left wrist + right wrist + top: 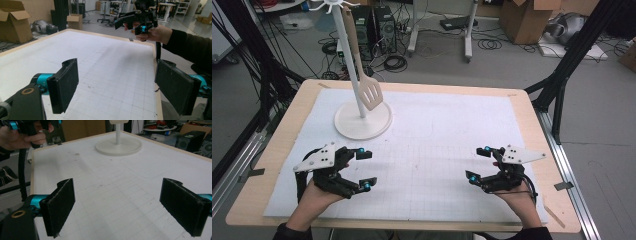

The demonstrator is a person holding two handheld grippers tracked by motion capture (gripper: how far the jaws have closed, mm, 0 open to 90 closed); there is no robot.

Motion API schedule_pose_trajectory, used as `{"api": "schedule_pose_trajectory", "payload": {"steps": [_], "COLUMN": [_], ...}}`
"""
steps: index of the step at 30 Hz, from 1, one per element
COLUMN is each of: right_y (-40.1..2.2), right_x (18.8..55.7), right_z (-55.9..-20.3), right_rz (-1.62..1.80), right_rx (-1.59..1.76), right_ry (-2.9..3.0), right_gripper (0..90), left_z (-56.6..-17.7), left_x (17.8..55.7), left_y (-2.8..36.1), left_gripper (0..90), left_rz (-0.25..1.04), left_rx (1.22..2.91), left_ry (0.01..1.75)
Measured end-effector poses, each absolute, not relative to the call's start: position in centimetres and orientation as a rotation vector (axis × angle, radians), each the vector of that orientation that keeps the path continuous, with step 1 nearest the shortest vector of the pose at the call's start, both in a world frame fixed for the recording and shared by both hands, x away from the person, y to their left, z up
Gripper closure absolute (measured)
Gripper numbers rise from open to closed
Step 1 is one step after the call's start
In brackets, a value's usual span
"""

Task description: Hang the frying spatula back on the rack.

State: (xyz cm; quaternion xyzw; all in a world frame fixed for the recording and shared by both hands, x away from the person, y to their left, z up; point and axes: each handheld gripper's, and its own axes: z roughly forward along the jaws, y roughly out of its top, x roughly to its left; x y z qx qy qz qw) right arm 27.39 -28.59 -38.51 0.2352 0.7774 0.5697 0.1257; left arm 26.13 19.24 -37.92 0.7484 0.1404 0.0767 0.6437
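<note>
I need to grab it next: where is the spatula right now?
In the high view the spatula hangs from the white stand at the far left of the table, its slotted blade just above the stand's round base, beyond the left gripper.

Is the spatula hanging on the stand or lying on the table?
Hanging: the spatula dangles beside the stand pole, its blade above the base.

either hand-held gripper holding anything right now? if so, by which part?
Nothing is held. The left hand-held gripper and right hand-held gripper both have open, empty jaws over the white mat. The slotted spatula hangs on its stand, untouched.
</note>
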Motion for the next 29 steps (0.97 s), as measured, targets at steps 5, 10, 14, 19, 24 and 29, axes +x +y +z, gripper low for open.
{"api": "schedule_pose_trajectory", "payload": {"steps": [5,10,14,19,24,29], "right_y": [-28.5,-28.3,-28.4,-28.4,-28.3,-28.3], "right_x": [27.4,27.4,27.4,27.4,27.5,27.5], "right_z": [-38.6,-38.6,-38.7,-38.7,-38.8,-38.8], "right_rz": [1.653,1.651,1.651,1.646,1.648,1.650], "right_rx": [0.676,0.676,0.683,0.686,0.683,0.687], "right_ry": [2.268,2.275,2.276,2.280,2.283,2.291], "right_gripper": [11.8,11.7,11.7,11.7,11.7,11.7], "left_z": [-38.5,-39.0,-39.2,-39.3,-39.5,-39.7], "left_x": [26.2,26.2,26.3,26.3,26.4,26.5], "left_y": [19.4,19.3,19.2,19.2,19.1,19.1], "left_gripper": [19.7,19.9,20.0,19.9,19.9,19.9], "left_rz": [0.170,0.170,0.167,0.161,0.155,0.152], "left_rx": [1.704,1.706,1.713,1.715,1.720,1.726], "left_ry": [0.332,0.340,0.343,0.342,0.347,0.349]}}
